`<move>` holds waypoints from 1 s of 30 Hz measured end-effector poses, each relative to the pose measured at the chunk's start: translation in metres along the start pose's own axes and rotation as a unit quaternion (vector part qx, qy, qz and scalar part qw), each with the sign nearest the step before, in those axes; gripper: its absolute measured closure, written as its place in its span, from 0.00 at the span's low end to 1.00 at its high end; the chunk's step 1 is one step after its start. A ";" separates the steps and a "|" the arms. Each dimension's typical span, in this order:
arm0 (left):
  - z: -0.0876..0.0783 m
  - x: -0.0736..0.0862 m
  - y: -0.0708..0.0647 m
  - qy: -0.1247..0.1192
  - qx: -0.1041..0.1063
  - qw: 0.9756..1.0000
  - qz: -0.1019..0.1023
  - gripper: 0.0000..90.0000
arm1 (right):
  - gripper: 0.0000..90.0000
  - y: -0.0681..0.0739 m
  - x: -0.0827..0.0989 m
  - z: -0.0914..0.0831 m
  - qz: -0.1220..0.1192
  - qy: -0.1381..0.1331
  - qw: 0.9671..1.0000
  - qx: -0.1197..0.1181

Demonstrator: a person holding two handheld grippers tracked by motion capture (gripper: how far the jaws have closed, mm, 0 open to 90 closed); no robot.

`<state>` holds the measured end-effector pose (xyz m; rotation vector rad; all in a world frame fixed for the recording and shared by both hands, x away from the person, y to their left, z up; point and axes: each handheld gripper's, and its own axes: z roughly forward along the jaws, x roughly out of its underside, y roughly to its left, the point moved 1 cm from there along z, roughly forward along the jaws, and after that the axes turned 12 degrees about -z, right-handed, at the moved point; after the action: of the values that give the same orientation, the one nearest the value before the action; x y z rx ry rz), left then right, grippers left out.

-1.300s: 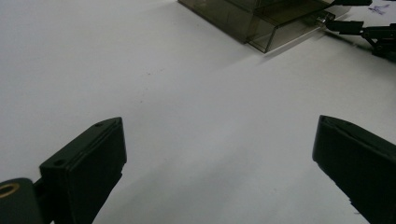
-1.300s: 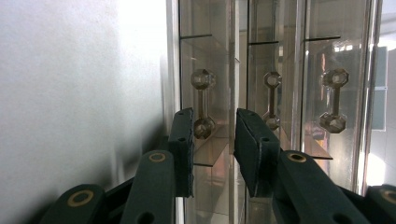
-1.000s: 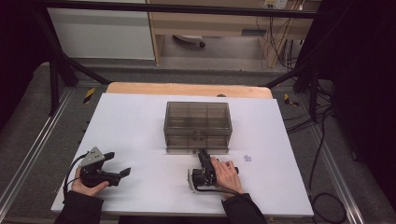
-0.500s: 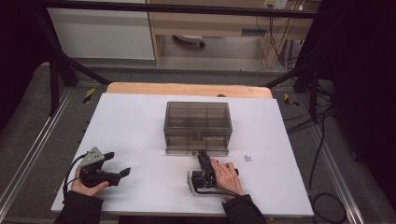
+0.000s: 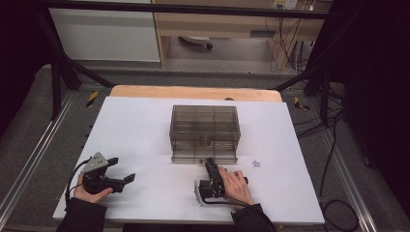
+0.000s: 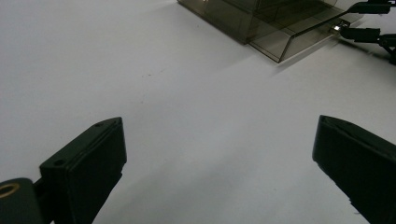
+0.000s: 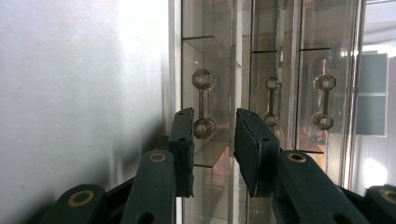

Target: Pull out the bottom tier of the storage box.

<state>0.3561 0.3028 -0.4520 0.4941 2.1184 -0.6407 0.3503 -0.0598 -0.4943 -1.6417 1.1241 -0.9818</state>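
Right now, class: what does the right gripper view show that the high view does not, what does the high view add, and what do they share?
Right gripper view: the clear dumbbell-shaped drawer handles close up, the nearest just beyond the parted jaws of the right gripper.
High view: the whole smoky drawer box on the white table, the left gripper set well apart from it, the left hand and the right hand.
Shared: the box's front and the right gripper pointing at it.

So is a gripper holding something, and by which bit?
Nothing is gripped. The right gripper's jaws stand either side of the drawer handle with a gap left, not squeezing it. The left gripper is open and empty.
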 end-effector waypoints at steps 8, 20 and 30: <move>0.000 0.000 0.000 0.000 0.000 1.000 0.001 0.02 | 0.76 0.001 -0.001 -0.005 -0.002 -0.002 1.000 -0.001; 0.000 0.000 0.000 0.000 0.000 1.000 0.001 0.02 | 0.76 0.003 -0.003 -0.011 -0.003 -0.005 1.000 0.000; 0.000 0.000 0.000 0.000 0.000 1.000 0.001 0.02 | 0.76 0.004 -0.002 -0.014 -0.006 -0.006 1.000 -0.001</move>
<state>0.3558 0.3026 -0.4516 0.4966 2.1171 -0.6389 0.3352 -0.0617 -0.4944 -1.6556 1.1081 -0.9774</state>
